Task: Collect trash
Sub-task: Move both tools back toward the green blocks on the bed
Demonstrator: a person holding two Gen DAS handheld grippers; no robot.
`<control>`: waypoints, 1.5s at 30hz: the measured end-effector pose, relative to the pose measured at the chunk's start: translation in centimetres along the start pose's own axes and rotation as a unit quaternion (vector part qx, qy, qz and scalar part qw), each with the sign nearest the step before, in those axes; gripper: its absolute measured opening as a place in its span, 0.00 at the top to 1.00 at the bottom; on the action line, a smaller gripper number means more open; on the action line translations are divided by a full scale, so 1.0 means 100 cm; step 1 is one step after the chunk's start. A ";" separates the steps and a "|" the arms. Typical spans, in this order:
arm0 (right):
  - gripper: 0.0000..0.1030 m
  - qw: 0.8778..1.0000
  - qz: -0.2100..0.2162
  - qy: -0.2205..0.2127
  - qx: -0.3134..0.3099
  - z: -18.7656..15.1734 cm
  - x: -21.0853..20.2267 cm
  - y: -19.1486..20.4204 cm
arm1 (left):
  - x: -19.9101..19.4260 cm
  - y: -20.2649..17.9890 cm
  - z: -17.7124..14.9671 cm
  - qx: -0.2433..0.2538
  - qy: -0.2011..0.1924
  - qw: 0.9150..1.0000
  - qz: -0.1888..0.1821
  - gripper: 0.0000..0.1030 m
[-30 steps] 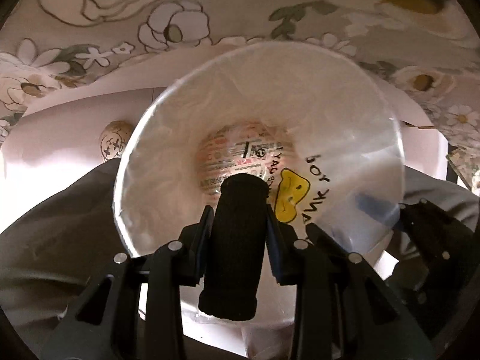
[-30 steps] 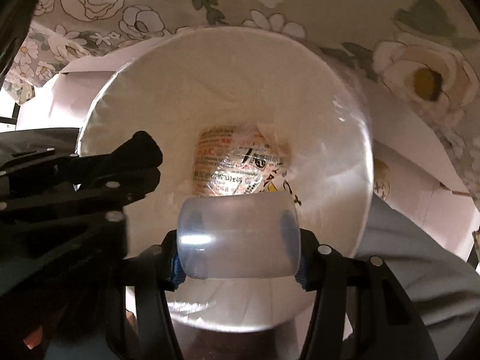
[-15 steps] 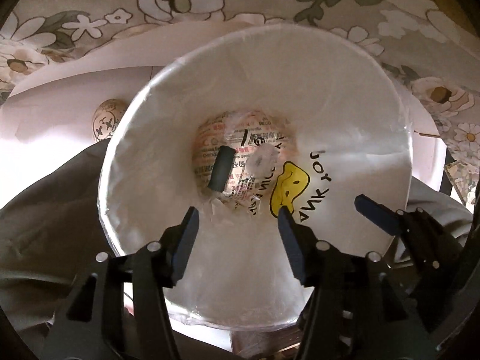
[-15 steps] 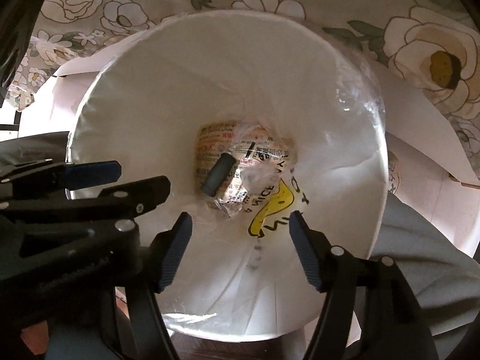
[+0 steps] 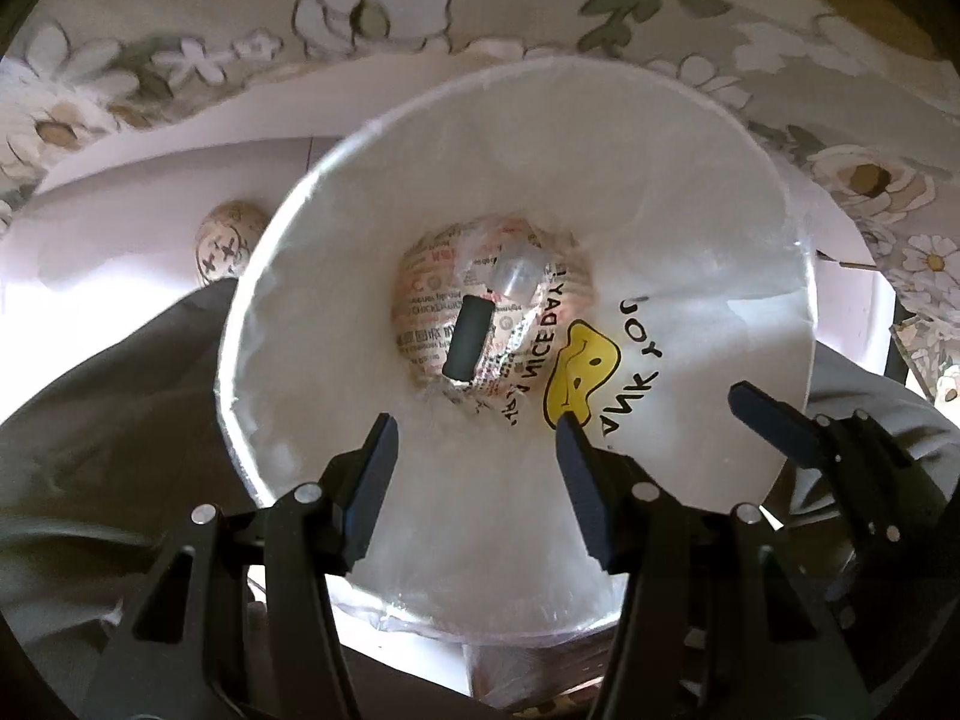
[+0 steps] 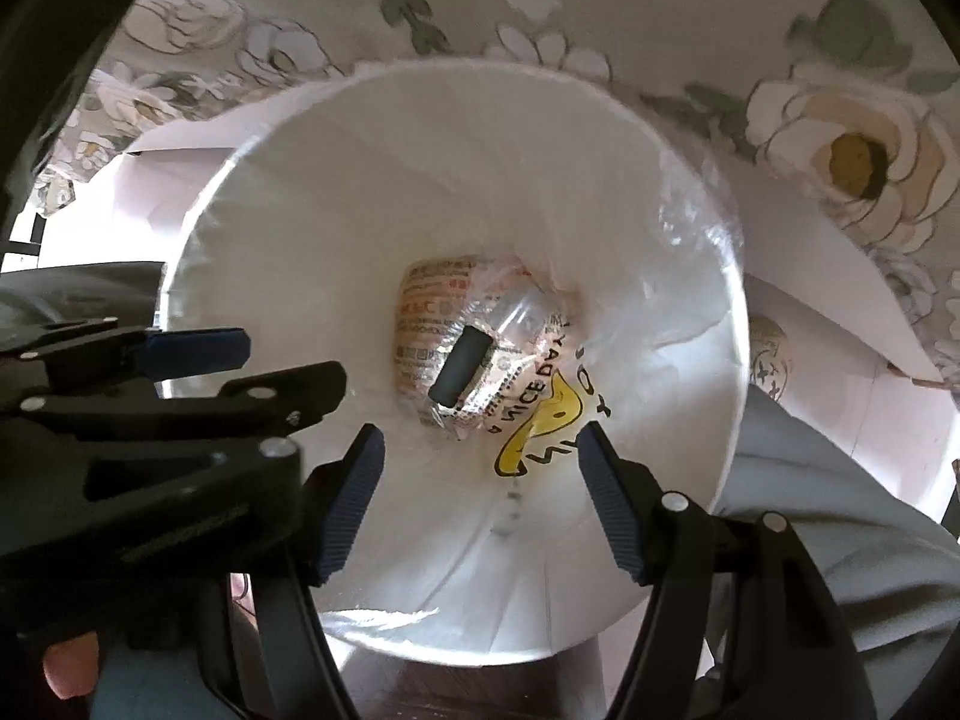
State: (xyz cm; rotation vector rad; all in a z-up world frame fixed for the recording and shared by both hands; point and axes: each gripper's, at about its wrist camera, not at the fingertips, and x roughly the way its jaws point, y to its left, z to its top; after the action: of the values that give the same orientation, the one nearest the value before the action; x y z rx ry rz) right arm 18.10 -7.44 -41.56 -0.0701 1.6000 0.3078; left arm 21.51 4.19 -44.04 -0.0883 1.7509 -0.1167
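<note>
A white trash bin (image 5: 690, 192) lined with a plastic bag fills both views; it also shows in the right wrist view (image 6: 420, 138). At its bottom lie a dark cylinder (image 5: 467, 336) and a clear plastic cup (image 5: 516, 276) on printed packaging. In the right wrist view the dark cylinder (image 6: 459, 366) lies beside the clear cup (image 6: 522, 315). My left gripper (image 5: 477, 462) is open and empty above the bin's near rim. My right gripper (image 6: 477, 474) is open and empty above the bin, next to the left one.
The bin stands on white boards (image 5: 120, 228) over a floral cloth (image 5: 540, 0). A small round printed object (image 5: 225, 237) lies left of the bin. A grey sleeve (image 6: 840, 510) shows at the right. The bag bears a yellow smiley print (image 5: 585, 378).
Both grippers opened. The dark cylinder dropped from the left gripper and the clear cup from the right gripper; both now lie at the bottom of the bin.
</note>
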 end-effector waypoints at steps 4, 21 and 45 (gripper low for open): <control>0.33 1.000 -0.013 -0.019 -0.009 -0.003 -0.018 0.002 | -0.019 -0.006 -0.006 0.008 -0.025 1.000 0.007 0.46; 0.33 0.987 -0.008 -0.158 -0.036 -0.037 -0.176 -0.011 | -0.179 -0.042 -0.056 0.063 -0.201 0.977 0.010 0.46; 0.28 0.924 -0.048 -0.375 -0.058 -0.020 -0.379 -0.128 | -0.348 -0.156 0.033 0.071 -0.350 0.934 -0.026 0.35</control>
State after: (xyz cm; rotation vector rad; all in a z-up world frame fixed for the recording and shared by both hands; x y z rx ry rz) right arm 21.35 -25.67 -6.00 -0.1052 0.8135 0.3042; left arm 30.99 -7.01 -8.70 -0.0606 1.0217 -0.2210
